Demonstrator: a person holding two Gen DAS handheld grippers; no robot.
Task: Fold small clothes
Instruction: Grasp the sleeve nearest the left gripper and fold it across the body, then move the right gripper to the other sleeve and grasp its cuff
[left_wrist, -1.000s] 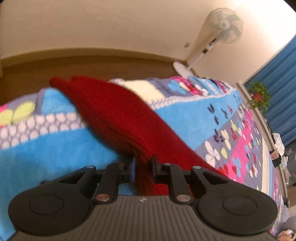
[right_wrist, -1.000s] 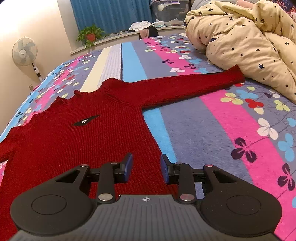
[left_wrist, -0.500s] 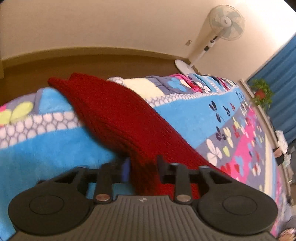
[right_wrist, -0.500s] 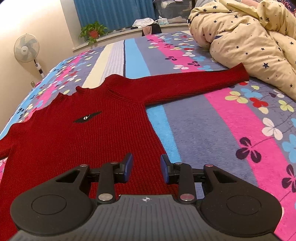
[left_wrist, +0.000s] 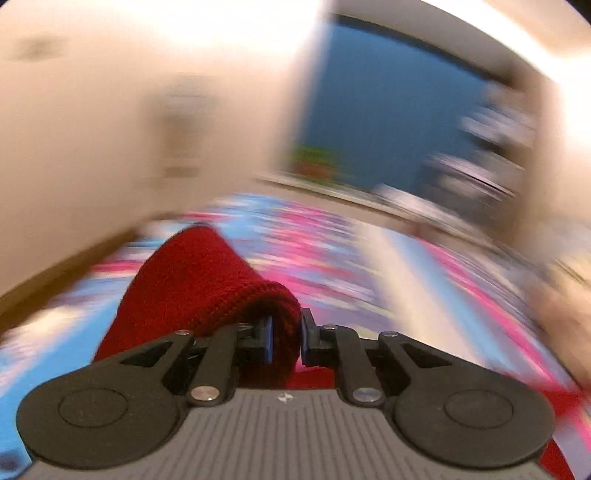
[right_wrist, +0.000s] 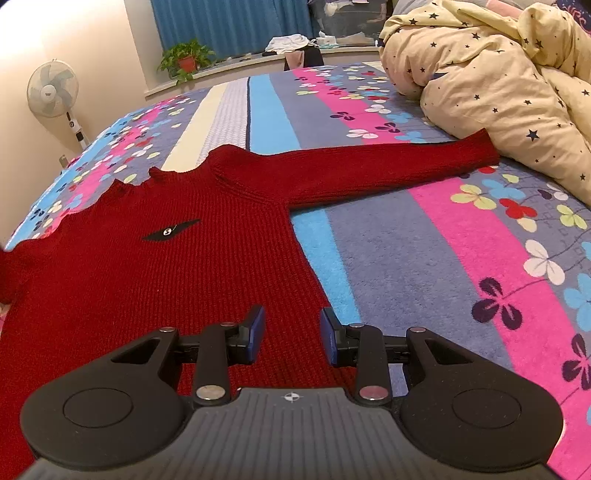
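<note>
Red knitted wool is pinched in the left gripper (left_wrist: 284, 338). Its two black jaws are pressed together on a bunched-up bit of the red knitted sweater's left sleeve (left_wrist: 195, 280), and the sleeve bends up and over from the jaws, lifted off the bed. Everything behind it is smeared and blurry, so I cannot tell just where over the bed this gripper is.

The right gripper (right_wrist: 291, 332) has its jaws wide apart with nothing between them. It hangs just over the bottom part of the red knitted sweater (right_wrist: 177, 266), near the sweater's right side edge.

The sweater lies flat and face up on the stripy flowered bed cover (right_wrist: 424, 266) — its neck points toward the far edge of the bed, its hem toward the right gripper. The other sleeve, the long red right sleeve (right_wrist: 388, 170), sticks straight out toward the right edge of the bed, and its cuff is touching or just beside the pale yellow quilt with dark stars (right_wrist: 498, 81).

My guess is that the left sleeve is being folded in over the body. That means it has to go sideways, across the sweater's long way — toward the middle, where the little black badge (right_wrist: 171, 230) is. The left gripper holds it, so that job is for the left one. The right sleeve looks like the right gripper's job next.
</note>
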